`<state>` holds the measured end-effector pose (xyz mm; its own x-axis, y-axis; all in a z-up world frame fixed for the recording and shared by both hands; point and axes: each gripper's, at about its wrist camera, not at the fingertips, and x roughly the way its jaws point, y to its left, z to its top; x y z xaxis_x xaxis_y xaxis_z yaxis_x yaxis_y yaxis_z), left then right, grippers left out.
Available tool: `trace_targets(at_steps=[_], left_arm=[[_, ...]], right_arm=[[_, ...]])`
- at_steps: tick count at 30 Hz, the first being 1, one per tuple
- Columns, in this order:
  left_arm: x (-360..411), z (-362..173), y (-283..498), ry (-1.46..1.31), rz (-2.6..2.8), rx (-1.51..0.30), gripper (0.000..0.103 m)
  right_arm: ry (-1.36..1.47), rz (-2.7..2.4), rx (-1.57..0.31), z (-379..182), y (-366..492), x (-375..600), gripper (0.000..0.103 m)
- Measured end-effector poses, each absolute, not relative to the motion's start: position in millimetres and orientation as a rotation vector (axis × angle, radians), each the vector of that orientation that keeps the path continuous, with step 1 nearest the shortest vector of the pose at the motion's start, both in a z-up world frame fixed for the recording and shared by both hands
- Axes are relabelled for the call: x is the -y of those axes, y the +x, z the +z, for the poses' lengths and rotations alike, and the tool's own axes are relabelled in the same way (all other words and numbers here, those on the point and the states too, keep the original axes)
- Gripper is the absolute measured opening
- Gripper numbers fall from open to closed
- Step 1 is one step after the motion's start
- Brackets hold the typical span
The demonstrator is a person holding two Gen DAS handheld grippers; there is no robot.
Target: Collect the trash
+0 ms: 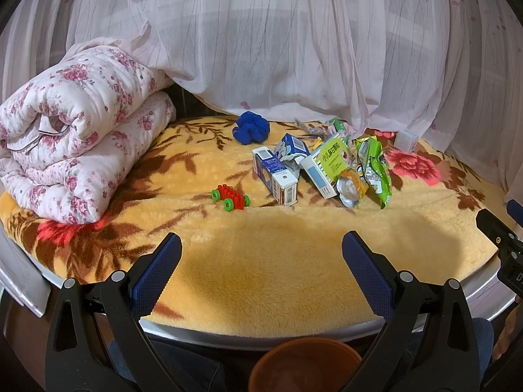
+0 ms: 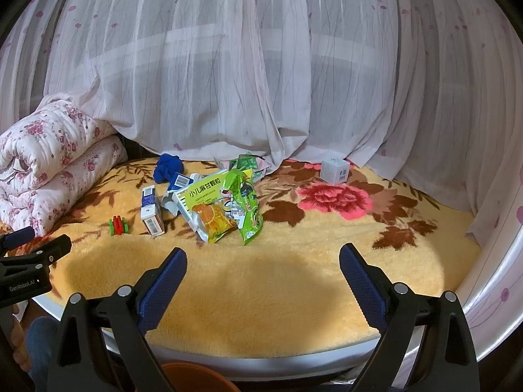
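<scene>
A pile of trash lies mid-bed on the yellow floral blanket (image 1: pixel 278 261): a blue and white carton (image 1: pixel 274 176), a torn blue carton (image 1: pixel 291 148), a green medicine box (image 1: pixel 327 166), an orange pouch (image 1: pixel 351 187) and a green wrapper (image 1: pixel 376 170). The pile also shows in the right wrist view, with the carton (image 2: pixel 152 212), medicine box (image 2: pixel 199 196), orange pouch (image 2: pixel 214 220) and green wrapper (image 2: pixel 245 205). My left gripper (image 1: pixel 261 254) is open and empty, well short of the pile. My right gripper (image 2: pixel 263 263) is open and empty too. An orange-brown bucket (image 1: pixel 304 366) sits below the bed edge.
A red and green toy brick car (image 1: pixel 230 197) lies left of the pile. A blue cloth (image 1: pixel 251 127) lies behind it. A small white box (image 2: pixel 334 170) stands at the back right. A rolled floral quilt (image 1: pixel 72 137) fills the left. Sheer curtains (image 2: pixel 261 65) hang behind.
</scene>
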<state>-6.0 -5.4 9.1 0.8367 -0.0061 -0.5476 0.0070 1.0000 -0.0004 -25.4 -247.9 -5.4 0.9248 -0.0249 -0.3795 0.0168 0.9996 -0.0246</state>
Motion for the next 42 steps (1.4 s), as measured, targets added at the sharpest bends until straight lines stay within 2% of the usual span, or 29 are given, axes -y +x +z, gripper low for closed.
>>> trace_targets(at_steps=[13,33,35,37,38,42], left_arm=[[0.6,-3.0,-4.9,-0.012,0.001,-0.591,0.096],[-36.8,-24.9,22.8,-0.029,0.027,-0.631,0.096],[-42.4,-27.7,27.3,-0.042,0.036,-0.643,0.096],[-47.9,-30.3,31.2,-0.057,0.045,-0.653,0.096],[-50.6,-31.5,32.8,-0.065,0.047,-0.655,0.096],[-54.8,-35.2,35.2,-0.083,0.046,-0.658,0.096]], right_arm=[[-0.017,0.047,-0.398,-12.8,2.0,246.4,0.094],[0.043,0.186,-0.691,-52.4,236.4,231.2,0.095],[0.063,0.192,-0.712,-54.4,246.4,232.0,0.087],[0.103,0.219,-0.752,-57.4,253.2,234.3,0.05],[0.125,0.227,-0.773,-59.3,255.1,236.6,0.041],[0.169,0.23,-0.748,-55.2,241.9,246.0,0.037]])
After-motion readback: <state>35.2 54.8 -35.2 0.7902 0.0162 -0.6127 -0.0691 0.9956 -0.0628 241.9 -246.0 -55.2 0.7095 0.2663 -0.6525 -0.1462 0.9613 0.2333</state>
